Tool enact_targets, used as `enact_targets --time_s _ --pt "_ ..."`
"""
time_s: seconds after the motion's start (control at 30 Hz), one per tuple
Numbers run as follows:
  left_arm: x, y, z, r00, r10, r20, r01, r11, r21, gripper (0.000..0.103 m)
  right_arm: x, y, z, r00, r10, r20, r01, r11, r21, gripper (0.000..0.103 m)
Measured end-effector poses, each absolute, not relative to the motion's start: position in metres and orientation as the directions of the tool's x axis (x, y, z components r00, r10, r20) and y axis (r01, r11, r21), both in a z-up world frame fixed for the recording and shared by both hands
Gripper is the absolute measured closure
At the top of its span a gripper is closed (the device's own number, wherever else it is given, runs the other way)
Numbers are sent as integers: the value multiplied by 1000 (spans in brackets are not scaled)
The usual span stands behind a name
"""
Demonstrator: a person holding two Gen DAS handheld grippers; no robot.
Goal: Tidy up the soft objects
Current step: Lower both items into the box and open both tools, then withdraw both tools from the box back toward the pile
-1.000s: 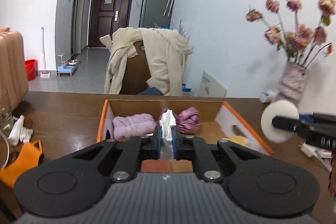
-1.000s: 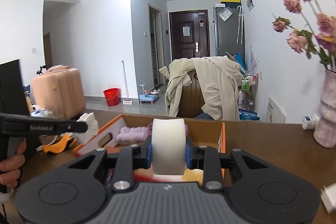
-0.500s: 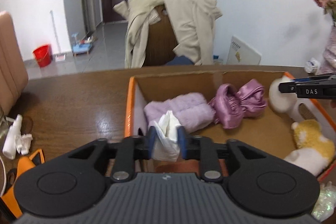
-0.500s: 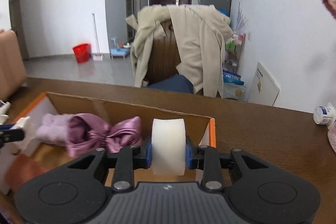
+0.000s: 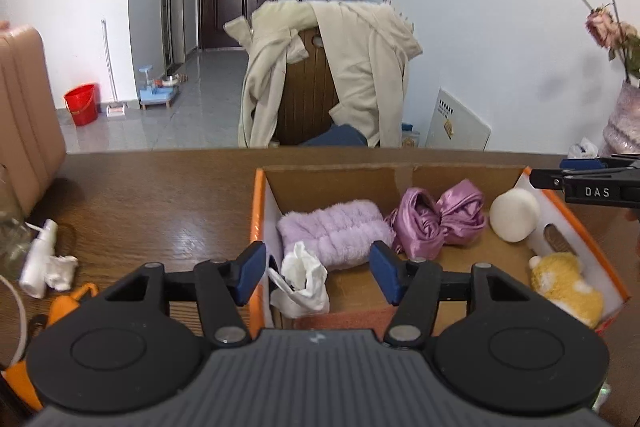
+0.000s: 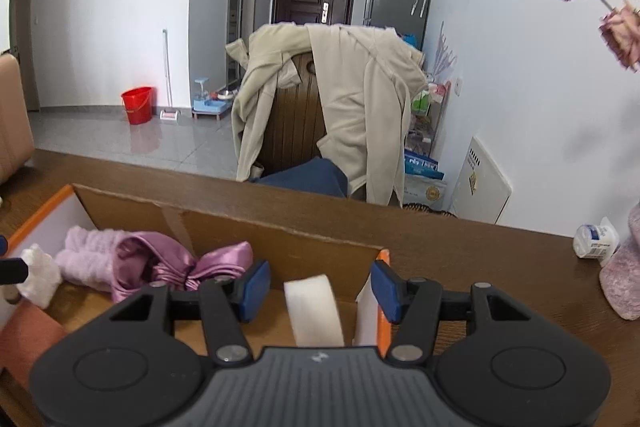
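An open cardboard box with orange rims (image 5: 259, 211) (image 6: 276, 247) sits on the brown table. My left gripper (image 5: 318, 273) is open over its near left corner, and a white crumpled cloth (image 5: 302, 281) (image 6: 38, 275) lies loose between the jaws. My right gripper (image 6: 318, 289) is open over the box's right end, and a white round sponge (image 6: 314, 311) (image 5: 514, 214) sits free between its jaws. Inside the box lie a fluffy lilac cloth (image 5: 334, 233) (image 6: 86, 261), a purple satin bundle (image 5: 438, 221) (image 6: 180, 265) and a yellow plush toy (image 5: 566, 289).
A spray bottle (image 5: 38, 261) and an orange item (image 5: 66, 301) lie on the table to the left. A pink vase with dried flowers (image 6: 622, 281) and a small white bottle (image 6: 594, 241) stand at right. A chair draped with a beige coat (image 5: 332, 67) is behind the table.
Both grippers have opened. The white cloth dropped from the left one into the box, and the sponge left the right one and rests inside the box.
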State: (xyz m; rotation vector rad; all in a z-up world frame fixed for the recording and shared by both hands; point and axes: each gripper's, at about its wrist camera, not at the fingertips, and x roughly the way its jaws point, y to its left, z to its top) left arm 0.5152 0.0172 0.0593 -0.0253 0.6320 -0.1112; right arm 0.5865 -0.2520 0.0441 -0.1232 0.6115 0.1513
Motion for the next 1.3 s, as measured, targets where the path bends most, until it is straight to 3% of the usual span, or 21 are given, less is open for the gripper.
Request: enact_targets --time_s 0.33,0.6,0.97,1.3 --pt "420 12 128 866 -144 -479 123 989 -76 30 484 -266 109 868 153 -473 -207 976 -64 38" --pt "314 4 129 874 -179 -453 150 984 -99 19 362 -281 130 894 212 -396 -241 970 -23 29" --pt "177 -19 94 889 -226 -399 200 974 -107 7 201 -279 90 906 285 -313 -289 957 35 19" --pt "147 -27 57 854 -202 -479 175 979 -102 6 141 -269 29 854 325 -405 -304 945 117 16"
